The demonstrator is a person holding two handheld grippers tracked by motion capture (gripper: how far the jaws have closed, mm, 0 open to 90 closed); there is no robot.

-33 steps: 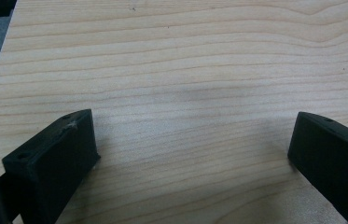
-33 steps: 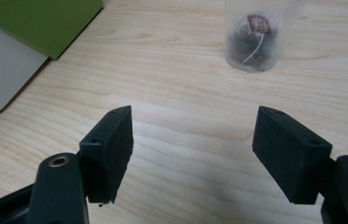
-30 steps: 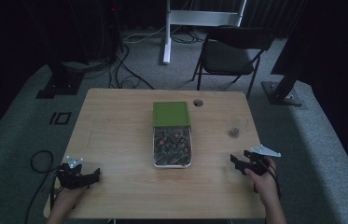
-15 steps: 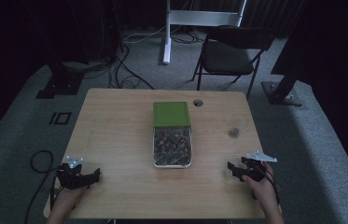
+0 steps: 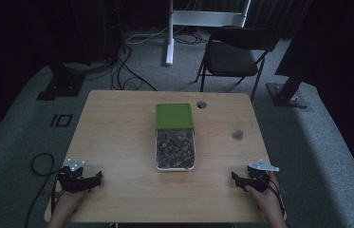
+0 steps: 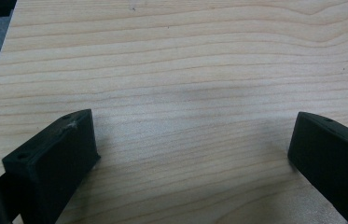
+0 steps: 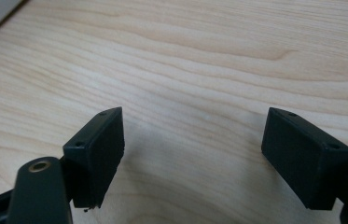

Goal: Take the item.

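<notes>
Both grippers rest spread wide and empty at the pale wooden table's [image 5: 117, 123] six o'clock edge: the left gripper [image 5: 91, 179] and right gripper [image 5: 235, 178] flank the green-lidded clear plastic box [image 5: 174, 135], likely poised to reach it.

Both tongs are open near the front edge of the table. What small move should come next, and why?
Probably move the right tongs forward and inward toward the box. Both tongs, also the left tongs, are open and hold nothing, with bare table between their jaws. The box sits at the table's middle, its green lid slid back, so the contents are exposed and reachable.
</notes>
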